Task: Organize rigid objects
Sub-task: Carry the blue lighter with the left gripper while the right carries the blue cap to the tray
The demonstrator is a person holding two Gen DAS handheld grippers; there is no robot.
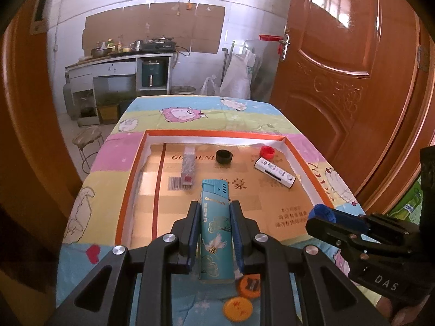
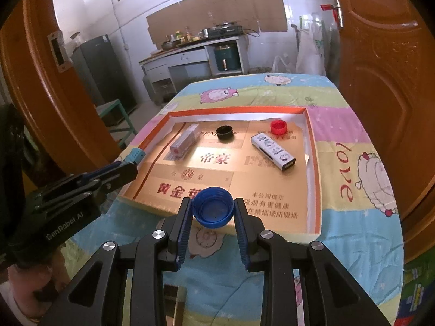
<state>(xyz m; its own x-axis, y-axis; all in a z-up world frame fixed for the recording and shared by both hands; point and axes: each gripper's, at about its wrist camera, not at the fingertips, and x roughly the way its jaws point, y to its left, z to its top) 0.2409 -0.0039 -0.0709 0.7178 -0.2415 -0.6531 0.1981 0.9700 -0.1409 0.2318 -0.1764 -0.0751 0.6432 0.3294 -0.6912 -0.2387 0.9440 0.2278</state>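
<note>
My left gripper [image 1: 214, 206] is shut on a teal lighter [image 1: 216, 228] and holds it over the near edge of the shallow orange-rimmed tray [image 1: 214, 132]. My right gripper [image 2: 213, 203] is shut on a blue bottle cap [image 2: 213, 206], open side up, over the tray's [image 2: 312, 146] near edge. In the tray lie a black cap [image 1: 224, 156], a red cap [image 1: 267, 151], a white patterned lighter [image 1: 274, 172] and a clear-wrapped small box [image 1: 188, 167]. The right gripper also shows in the left wrist view [image 1: 323, 214], and the left gripper in the right wrist view [image 2: 130, 163].
Two orange caps [image 1: 238, 309] [image 1: 248, 286] lie on the cartoon-print cloth [image 1: 174, 114] near my left gripper. An orange door [image 1: 353, 68] stands close on the right. A stool [image 1: 88, 138] is left of the table. A kitchen counter [image 1: 119, 59] is at the back.
</note>
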